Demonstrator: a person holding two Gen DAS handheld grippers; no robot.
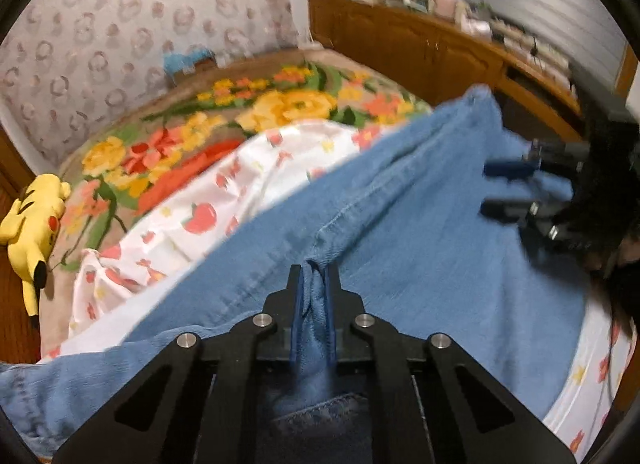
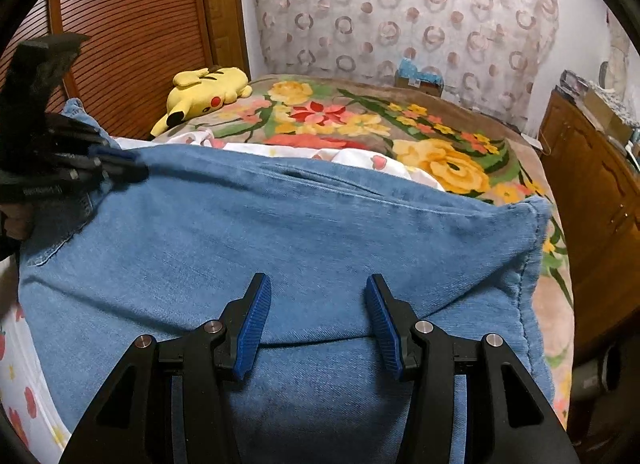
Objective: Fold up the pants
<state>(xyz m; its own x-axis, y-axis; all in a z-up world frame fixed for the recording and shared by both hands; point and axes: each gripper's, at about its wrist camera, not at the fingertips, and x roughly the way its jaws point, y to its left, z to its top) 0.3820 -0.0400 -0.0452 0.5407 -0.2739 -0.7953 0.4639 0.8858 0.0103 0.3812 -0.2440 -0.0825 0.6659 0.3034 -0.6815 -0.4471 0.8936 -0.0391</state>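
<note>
Pants (image 2: 280, 232) of soft, thick denim lay on the bed (image 2: 440, 168), partly folded. My left claw (image 1: 314, 284) was pinched on a ridge of the cloth; my right claw (image 2: 318, 304) stood apart above it. I judged seams and hems the firmest holds.

We've got the right gripper (image 2: 318, 318) hanging open over the folded jeans (image 2: 280, 232) on the bed (image 2: 472, 124), left gripper (image 2: 120, 162) at their far-left corner, yellow plush toy (image 2: 206, 92) behind.
</note>
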